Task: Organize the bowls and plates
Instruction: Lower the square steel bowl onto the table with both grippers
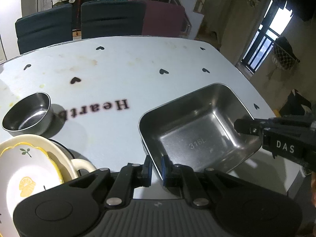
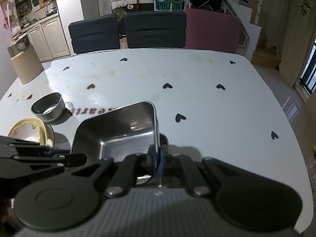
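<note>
**Steel tray gripped on two sides by both tongs**

Square steel tray (image 1: 197, 122), stamped "316L" on its floor, is tilted above the white heart-printed surface (image 1: 118, 75), with a second steel rim just showing beneath its near-left corner. The left tongs (image 1: 156, 166) are clenched on the tray's near rim, one blue pad inside the wall and the other outside it. The right tongs (image 2: 157, 159) are clenched on the tray's right-hand wall, the thin metal edge pinched between the pads; in the left wrist view their black body, marked "DAS", reaches in from the tray's right side.

Taking the tray as the landmark: a small round steel bowl (image 1: 27, 116) stands upright on the surface well to the tray's left, beside the printed word "Heart". Nearer than that bowl, and also left of the tray, sits a cream dish with a yellow scalloped rim and a lemon print (image 1: 29, 169), resting tilted inside a cream handled bowl (image 1: 79, 164). Beyond the tray, past the far edge of the surface, stand two dark chairs (image 2: 126, 31) and a maroon one (image 2: 211, 29).
</note>
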Motion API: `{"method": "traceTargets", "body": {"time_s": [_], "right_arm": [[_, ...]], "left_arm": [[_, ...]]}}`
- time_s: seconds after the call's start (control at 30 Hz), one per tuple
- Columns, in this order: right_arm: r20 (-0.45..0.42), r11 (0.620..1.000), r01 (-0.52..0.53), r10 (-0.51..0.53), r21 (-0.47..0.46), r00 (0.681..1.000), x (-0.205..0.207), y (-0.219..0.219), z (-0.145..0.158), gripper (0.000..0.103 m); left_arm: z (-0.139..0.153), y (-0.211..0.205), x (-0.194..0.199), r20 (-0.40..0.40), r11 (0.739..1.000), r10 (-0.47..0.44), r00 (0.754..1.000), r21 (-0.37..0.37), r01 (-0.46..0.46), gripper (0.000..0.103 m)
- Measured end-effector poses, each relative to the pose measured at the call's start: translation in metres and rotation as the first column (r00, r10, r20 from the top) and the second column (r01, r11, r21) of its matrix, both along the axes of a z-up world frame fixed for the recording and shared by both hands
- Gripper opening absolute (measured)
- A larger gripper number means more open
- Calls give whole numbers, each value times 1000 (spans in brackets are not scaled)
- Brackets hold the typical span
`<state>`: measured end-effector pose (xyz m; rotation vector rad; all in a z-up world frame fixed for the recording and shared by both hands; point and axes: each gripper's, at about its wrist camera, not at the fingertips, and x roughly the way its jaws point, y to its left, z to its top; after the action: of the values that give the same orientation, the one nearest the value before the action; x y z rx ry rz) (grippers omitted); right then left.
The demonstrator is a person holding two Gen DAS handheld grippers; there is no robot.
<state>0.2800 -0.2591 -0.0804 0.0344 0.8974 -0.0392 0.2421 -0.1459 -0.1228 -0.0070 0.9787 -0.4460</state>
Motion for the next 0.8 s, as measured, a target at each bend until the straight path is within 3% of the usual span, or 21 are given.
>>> {"method": "traceTargets", "body": {"time_s": [0.43,0.8], "right_arm": [[-58,1000,-21,20,-20,998,3,3,-12,6],[-93,995,-44,35,-93,995,10,13,-20,4]], "left_arm": [[-8,-5,0,-3,999,-17,1000,51,17,11],[-14,-12,0,19,993,-42,999,113,40,11]]}}
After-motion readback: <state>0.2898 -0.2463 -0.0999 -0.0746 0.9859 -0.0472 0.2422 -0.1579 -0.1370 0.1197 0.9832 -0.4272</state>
